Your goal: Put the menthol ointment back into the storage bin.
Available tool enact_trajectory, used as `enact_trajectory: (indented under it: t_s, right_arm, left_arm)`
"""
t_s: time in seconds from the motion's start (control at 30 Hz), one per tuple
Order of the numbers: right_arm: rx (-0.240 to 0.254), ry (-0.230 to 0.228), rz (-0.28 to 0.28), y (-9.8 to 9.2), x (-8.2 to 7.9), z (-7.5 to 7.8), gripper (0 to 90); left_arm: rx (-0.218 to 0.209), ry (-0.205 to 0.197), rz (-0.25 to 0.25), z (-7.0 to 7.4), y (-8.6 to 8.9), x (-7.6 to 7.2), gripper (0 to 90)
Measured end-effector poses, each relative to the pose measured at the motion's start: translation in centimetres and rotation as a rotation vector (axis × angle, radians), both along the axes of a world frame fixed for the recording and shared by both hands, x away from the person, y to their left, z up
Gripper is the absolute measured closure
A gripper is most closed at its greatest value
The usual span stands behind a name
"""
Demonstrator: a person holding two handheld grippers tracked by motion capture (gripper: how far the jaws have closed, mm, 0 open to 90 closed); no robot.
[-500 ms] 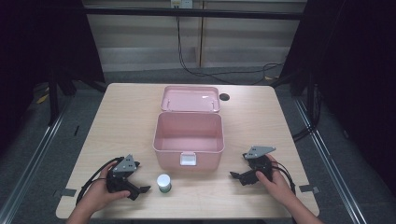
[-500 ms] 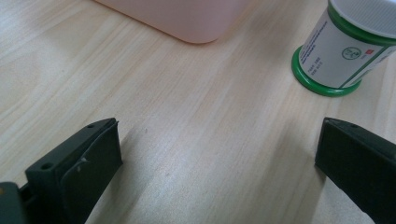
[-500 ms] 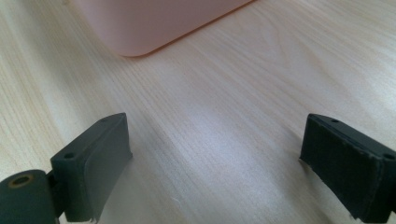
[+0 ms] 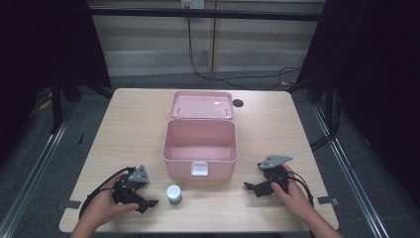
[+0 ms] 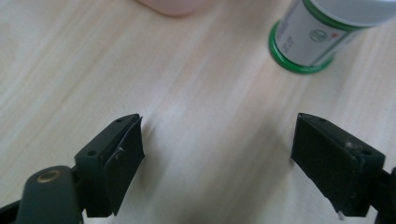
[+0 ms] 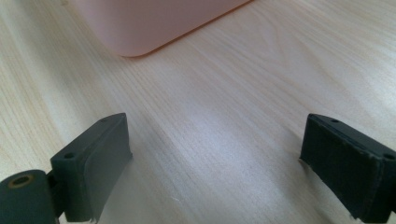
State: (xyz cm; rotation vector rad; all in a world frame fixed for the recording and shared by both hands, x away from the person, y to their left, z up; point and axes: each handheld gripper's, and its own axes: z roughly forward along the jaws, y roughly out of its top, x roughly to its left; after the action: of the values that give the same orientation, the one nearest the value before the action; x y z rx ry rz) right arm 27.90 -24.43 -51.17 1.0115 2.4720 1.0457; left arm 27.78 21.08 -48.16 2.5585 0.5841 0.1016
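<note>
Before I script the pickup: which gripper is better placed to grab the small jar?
Left. The left gripper sits open right beside the jar; the right gripper lies farther off, past the box.

Jar (image 5: 322,35) top cut off by frame edge; label print too blurred to read.

- open box (image 4: 199,144) sits mid-desk (image 4: 129,129), lid (image 4: 202,104) behind it
- little jar (image 4: 173,194) right in front of the box
- left hand-held gripper (image 4: 148,203) just left of the jar, right hand-held gripper (image 4: 250,187) off to the box's right
</note>
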Motion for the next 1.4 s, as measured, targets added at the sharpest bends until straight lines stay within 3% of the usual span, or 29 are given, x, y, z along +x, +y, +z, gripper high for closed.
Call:
enact_trajectory:
  t_s: [0.23, 0.43, 0.63, 0.77, 0.97, 1.4]
  right_arm:
    - [0.001, -0.001, -0.007, 0.0, -0.1, 0.0, 7.7]
    - [0.001, -0.001, -0.006, 0.0, -0.1, 0.0, 7.7]
    - [0.001, -0.001, -0.006, 0.0, -0.1, 0.0, 7.7]
    - [0.002, -0.001, -0.006, 0.0, -0.1, 0.0, 7.7]
    - [0.002, -0.001, -0.007, 0.0, -0.1, 0.0, 7.7]
    - [0.001, -0.002, -0.012, 0.0, -0.1, 0.0, 7.7]
  left_arm:
    - [0.138, 0.048, -0.094, 2.1, -2.1, -0.5, 18.6]
    - [0.194, 0.06, -0.178, 3.6, -4.9, -0.7, 20.7]
    - [0.223, 0.072, -0.233, 4.2, -7.1, -0.4, 23.0]
    - [0.223, 0.072, -0.24, 4.3, -8.1, -0.2, 25.6]
    - [0.234, 0.061, -0.279, 4.4, -9.0, -0.1, 31.9]
    - [0.261, 0.045, -0.293, 5.0, -9.8, 0.2, 49.9]
